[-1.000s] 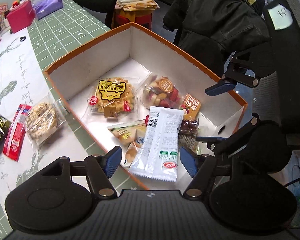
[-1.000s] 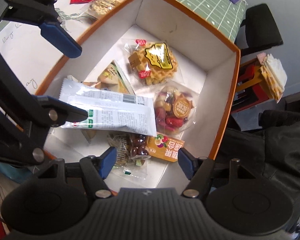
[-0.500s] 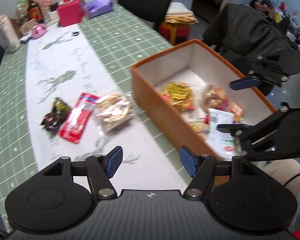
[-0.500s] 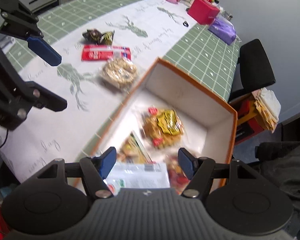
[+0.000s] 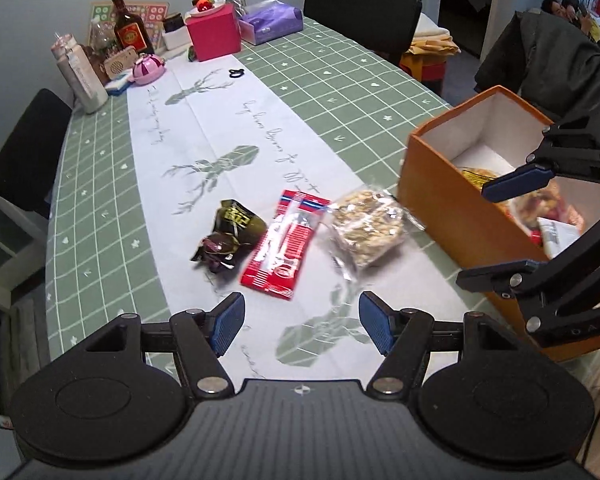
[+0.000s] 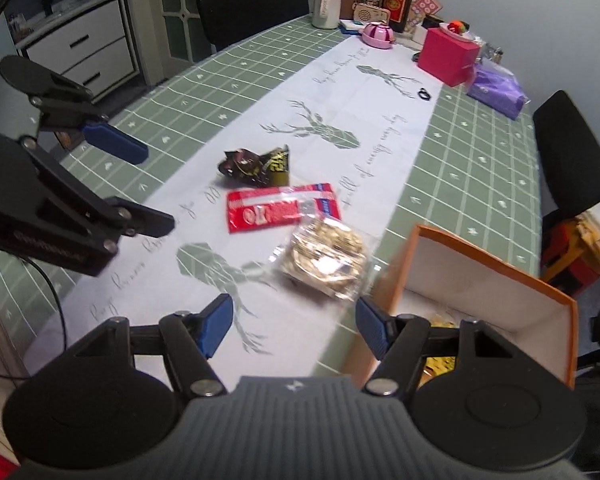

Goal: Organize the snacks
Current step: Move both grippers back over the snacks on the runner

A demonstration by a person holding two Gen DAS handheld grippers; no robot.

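**Three snacks still outside the box**

While several packets already lie inside the orange box (image 5: 452, 200), three wait on the counter (image 5: 340, 92) just beside it: a clear-wrapped oat cake (image 5: 366, 228), a red packet (image 5: 286, 248) and a dark wrapped sweet (image 5: 230, 236). Left hand-held gripper (image 5: 300, 326) and right hand-held gripper (image 6: 294, 326) both stand wide, holding nothing.

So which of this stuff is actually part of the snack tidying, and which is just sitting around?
Part of the job:
orange box
clear cracker pack
red packet
dark wrappers

Just lying about:
pink box
brown bottle
purple tissue pack
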